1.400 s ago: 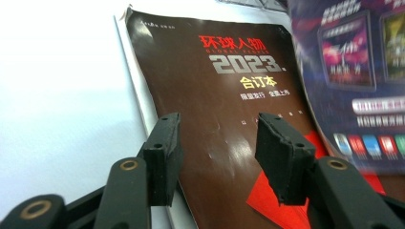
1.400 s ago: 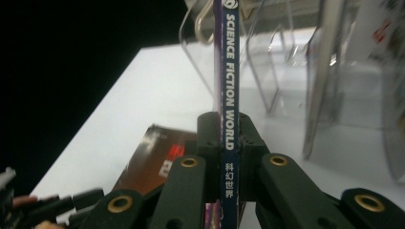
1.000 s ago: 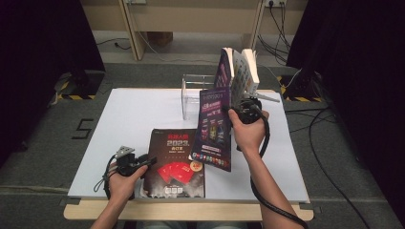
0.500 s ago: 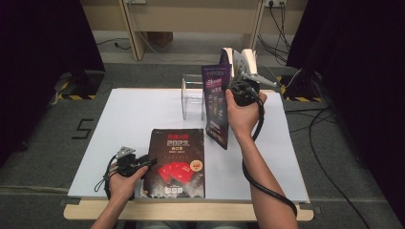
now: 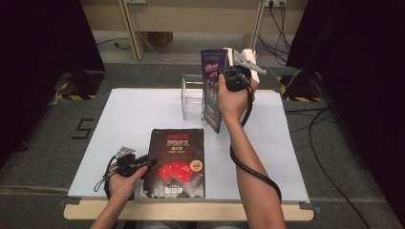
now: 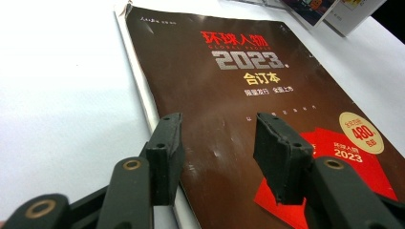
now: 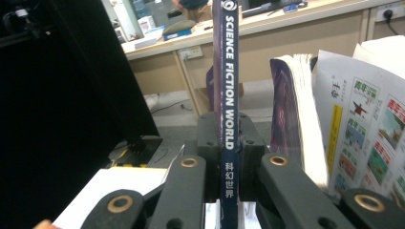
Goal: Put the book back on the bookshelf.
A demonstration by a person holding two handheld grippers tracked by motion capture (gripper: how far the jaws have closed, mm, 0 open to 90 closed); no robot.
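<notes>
Magazine (image 5: 211,90) is clamped at its spine by the right claw (image 7: 228,157), upright above the bench (image 5: 143,109) beside the clear holder (image 5: 193,98); thin and floppy, best pinched at the stiff spine; left claw (image 6: 217,143) is open over the dark book (image 6: 248,95)

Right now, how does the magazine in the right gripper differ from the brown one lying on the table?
The purple magazine stands upright, clamped at its spine by the right gripper; the brown magazine lies flat on the white table. The purple magazine sits at the far side beside the clear stand; the brown magazine lies at the near edge, under the open left gripper. Both are thin, glossy and closed.
</notes>
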